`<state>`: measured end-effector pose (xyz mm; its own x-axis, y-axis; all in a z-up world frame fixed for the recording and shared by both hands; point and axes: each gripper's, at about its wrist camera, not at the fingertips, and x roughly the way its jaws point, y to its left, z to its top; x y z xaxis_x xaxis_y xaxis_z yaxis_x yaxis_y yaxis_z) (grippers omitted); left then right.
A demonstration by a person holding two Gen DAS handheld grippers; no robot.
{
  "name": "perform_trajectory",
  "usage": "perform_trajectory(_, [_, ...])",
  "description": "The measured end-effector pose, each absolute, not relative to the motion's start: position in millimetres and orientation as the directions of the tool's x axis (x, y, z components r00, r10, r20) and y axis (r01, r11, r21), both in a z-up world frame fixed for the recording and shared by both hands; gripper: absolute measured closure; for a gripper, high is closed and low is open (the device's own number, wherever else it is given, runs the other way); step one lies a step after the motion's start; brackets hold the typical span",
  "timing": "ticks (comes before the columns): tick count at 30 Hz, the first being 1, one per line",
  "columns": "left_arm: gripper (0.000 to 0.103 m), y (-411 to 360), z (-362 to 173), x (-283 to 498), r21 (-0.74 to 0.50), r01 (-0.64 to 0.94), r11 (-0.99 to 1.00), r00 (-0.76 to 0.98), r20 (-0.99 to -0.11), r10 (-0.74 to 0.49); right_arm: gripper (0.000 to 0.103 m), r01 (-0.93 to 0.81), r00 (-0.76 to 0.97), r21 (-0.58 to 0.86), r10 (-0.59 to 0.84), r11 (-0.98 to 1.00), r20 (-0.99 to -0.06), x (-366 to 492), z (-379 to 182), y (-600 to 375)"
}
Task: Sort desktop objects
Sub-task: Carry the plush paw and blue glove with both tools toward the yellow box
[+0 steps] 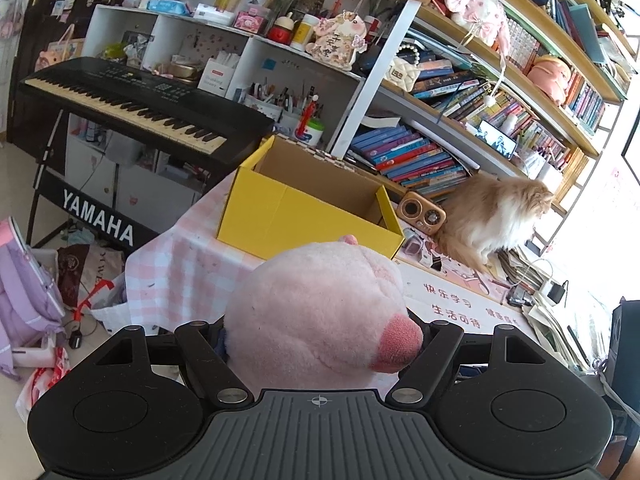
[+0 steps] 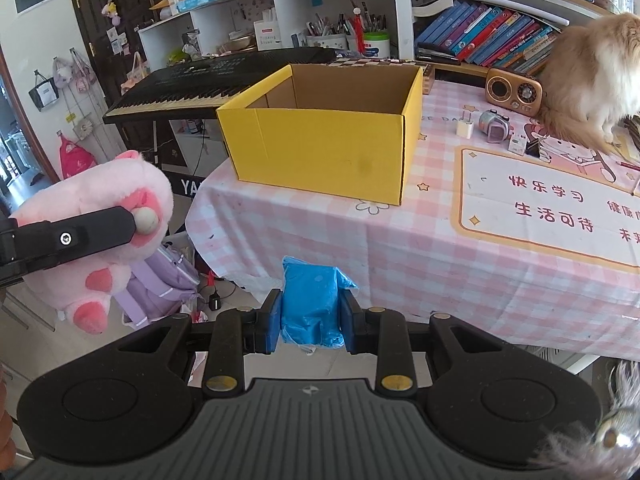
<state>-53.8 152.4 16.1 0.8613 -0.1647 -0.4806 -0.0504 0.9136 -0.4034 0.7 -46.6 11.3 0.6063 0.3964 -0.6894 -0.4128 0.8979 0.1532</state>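
Pink plush pig [image 1: 320, 308], gripped by the left hand-held gripper [image 1: 320, 344], and blue packet [image 2: 312, 304], pinched by the right hand-held gripper [image 2: 312, 320], could snag the yellow box [image 2: 328, 148] rim or startle the cat [image 2: 592, 80].

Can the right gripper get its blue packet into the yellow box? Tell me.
Probably yes: the yellow box is open-topped, looks empty, and nothing stands between it and the blue packet in the right gripper.

We see the bench [image 2: 320, 236] under a pink checked cloth. On it stand an open yellow box [image 2: 324, 148] at far left, a printed mat [image 2: 552, 208] at right, a small radio [image 2: 514, 90], a charger plug [image 2: 464, 128] and a cat [image 2: 592, 80] beyond.
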Motion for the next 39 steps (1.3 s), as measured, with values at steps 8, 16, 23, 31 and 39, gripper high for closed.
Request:
perform_trajectory(8, [0.027,152,25,-35,-0.378,-0.005,0.926,0.867,-0.463,-0.184,0.075,-0.409,0.617,0.149,0.393,0.9,-0.682,10,19,-43])
perform_trajectory(16, [0.027,153,45,2,-0.387,0.004,0.922,0.898,-0.405,-0.173,0.075,-0.438,0.649,0.145,0.424,0.887,-0.632,49,41,-42])
perform_trajectory(23, [0.027,152,66,62,-0.322,-0.008,0.947,0.916,-0.382,-0.122,0.075,-0.477,0.676,0.145,0.468,0.867,-0.57,110,63,-45])
perform_trajectory(31, [0.027,142,57,156,-0.243,-0.073,0.967,0.884,-0.465,-0.05,0.075,-0.565,0.623,0.08,0.489,0.821,-0.61,200,61,-39])
perform_trajectory(39, [0.027,132,40,231,-0.152,-0.11,0.982,0.815,-0.58,0.002,0.075,-0.725,0.523,-0.061,0.491,0.686,-0.697,269,47,-19])
